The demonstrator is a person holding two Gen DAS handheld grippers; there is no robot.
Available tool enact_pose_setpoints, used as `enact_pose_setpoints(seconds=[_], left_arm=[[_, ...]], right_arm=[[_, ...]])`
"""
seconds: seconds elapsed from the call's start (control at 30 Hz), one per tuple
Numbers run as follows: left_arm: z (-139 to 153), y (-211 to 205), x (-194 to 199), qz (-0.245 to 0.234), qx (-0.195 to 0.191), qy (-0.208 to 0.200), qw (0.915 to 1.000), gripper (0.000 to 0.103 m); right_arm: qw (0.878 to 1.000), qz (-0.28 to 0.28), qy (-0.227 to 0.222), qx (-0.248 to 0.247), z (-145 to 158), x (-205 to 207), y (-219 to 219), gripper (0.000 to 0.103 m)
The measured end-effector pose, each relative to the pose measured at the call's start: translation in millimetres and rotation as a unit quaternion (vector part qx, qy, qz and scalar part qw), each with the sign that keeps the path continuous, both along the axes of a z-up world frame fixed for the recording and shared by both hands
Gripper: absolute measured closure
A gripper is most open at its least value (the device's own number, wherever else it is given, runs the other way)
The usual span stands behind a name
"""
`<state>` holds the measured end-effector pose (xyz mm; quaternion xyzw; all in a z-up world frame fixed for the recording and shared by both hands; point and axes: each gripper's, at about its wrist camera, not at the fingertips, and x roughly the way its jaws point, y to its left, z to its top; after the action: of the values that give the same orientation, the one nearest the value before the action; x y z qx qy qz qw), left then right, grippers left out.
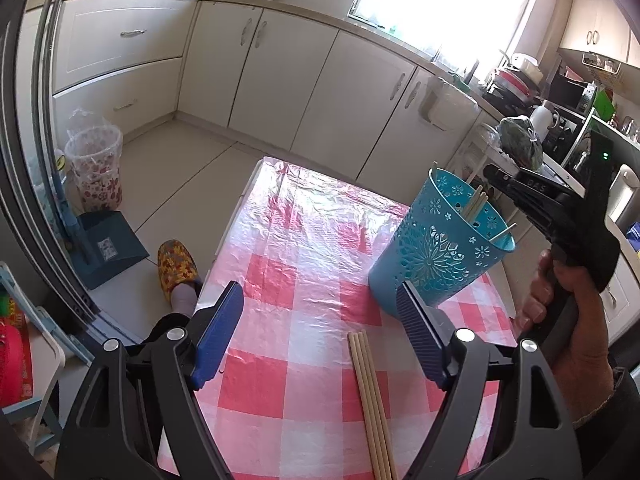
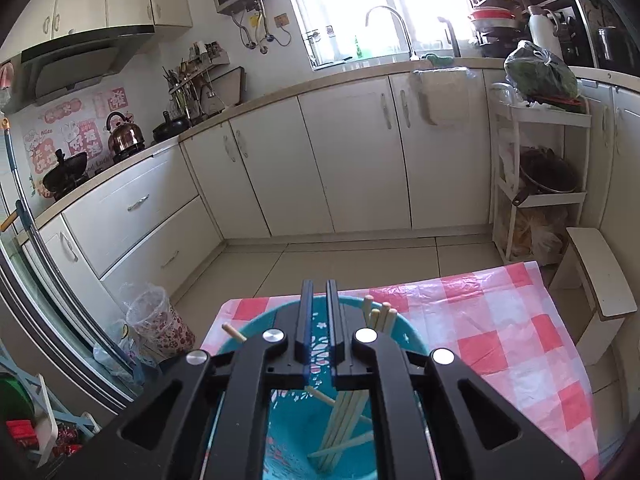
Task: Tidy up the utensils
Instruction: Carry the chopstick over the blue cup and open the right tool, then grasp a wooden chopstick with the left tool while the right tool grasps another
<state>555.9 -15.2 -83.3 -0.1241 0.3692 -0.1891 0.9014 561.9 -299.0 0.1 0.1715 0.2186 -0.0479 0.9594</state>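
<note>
Left gripper (image 1: pixel 320 328) spread wide, nothing between the blue ribbed pads, hanging low over the pink-and-white checked plastic-covered surface (image 1: pixel 304 240). Just below the gap and a touch toward the right pad: a bundle of pale wooden chopsticks (image 1: pixel 370 396) lying flat, side by side, tips pointing away. Light, stiff, smooth sticks, by the look; likely to roll or fan apart, so best pinched across the whole bundle near mid-length. Beyond the right pad, the perforated teal plastic holder cup (image 1: pixel 436 252), upright, a few chopsticks already inside. Right gripper (image 2: pixel 320 292) pressed nearly together, apparently holding nothing, poised above that cup's mouth, more sticks visible beneath.
</note>
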Motion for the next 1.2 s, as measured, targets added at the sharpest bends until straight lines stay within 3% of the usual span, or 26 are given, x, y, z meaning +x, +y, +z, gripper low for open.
enact_pose_setpoints(seconds=[0.17, 0.27, 0.4, 0.5, 0.6, 0.8, 0.9, 0.97, 1.2], left_arm=[[-0.3, 3.1, -7.8, 0.0, 0.011, -0.001, 0.9999, 0.027], [-2.0, 4.0, -13.7, -0.001, 0.017, 0.001, 0.9999, 0.026], [-6.3, 5.1, -22.1, -0.005, 0.024, 0.006, 0.9997, 0.025], [-10.1, 5.8, -27.6, -0.009, 0.031, 0.011, 0.9994, 0.023], [-12.1, 8.7, -31.5, -0.009, 0.038, 0.013, 0.9992, 0.022], [-20.1, 14.7, -31.0, -0.006, 0.038, 0.027, 0.9989, 0.021], [-24.2, 12.1, -29.3, -0.007, 0.041, 0.033, 0.9986, 0.021], [-28.3, 6.9, -27.0, -0.013, 0.046, 0.041, 0.998, 0.02], [-58.1, -39.7, -12.3, -0.06, 0.088, 0.074, 0.9915, 0.02]], right_arm=[[0.998, -0.005, -0.059, 0.008, 18.1, -63.7, 1.0, 0.073], [0.998, -0.003, -0.067, 0.015, 13.6, -104.6, 9.0, 0.071], [0.999, 0.042, 0.011, 0.011, -30.7, -121.9, 35.9, 0.071], [0.989, 0.098, 0.105, 0.022, -81.9, -107.9, 61.8, 0.076], [0.979, 0.135, 0.155, 0.017, -111.3, -87.9, 84.3, 0.083], [0.97, 0.142, 0.195, -0.004, -132.7, -54.4, 100.4, 0.087], [0.968, 0.142, 0.204, -0.017, -143.7, -54.2, 104.6, 0.088], [0.968, 0.136, 0.207, -0.031, -145.4, -54.6, 107.4, 0.096], [0.966, 0.101, 0.238, -0.032, -146.0, -72.0, 81.7, 0.097]])
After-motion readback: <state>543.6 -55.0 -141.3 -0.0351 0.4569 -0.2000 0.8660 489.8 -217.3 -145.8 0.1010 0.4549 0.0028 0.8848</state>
